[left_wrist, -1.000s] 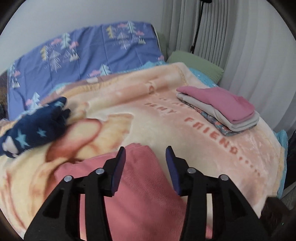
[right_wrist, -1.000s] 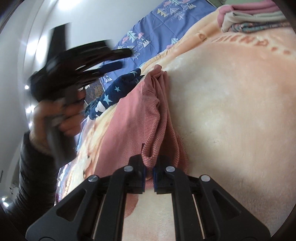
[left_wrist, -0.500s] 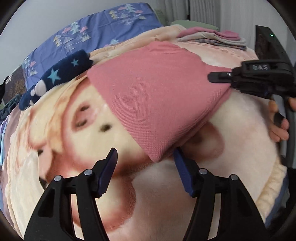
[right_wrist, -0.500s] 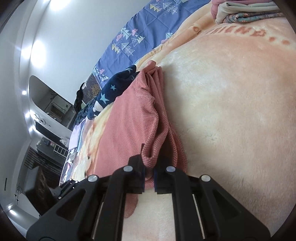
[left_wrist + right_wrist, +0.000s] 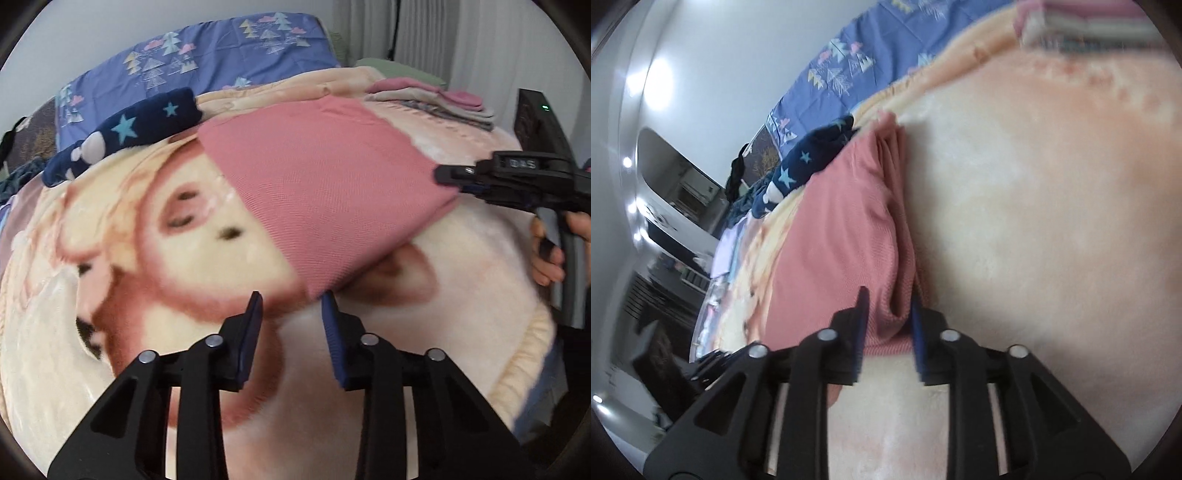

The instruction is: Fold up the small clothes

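A pink knit garment [image 5: 325,184] lies on the cream blanket [image 5: 166,266] with a bear face printed on it. My left gripper [image 5: 291,306] is open, its fingers on either side of the garment's near corner, just short of it. My right gripper [image 5: 886,310] is open, with the bunched edge of the pink garment [image 5: 834,236] lying loose between its fingers. The right gripper also shows in the left wrist view [image 5: 454,175] at the garment's right corner.
A navy star-print garment [image 5: 125,136] lies at the blanket's far left. A stack of folded clothes [image 5: 439,101] sits at the far right, also in the right wrist view [image 5: 1086,22]. A blue patterned sheet [image 5: 192,62] lies behind. Curtains hang at the back right.
My right gripper has opened and let go of the garment's bunched edge. My left gripper has narrowed its opening and moved up to the garment's near corner.
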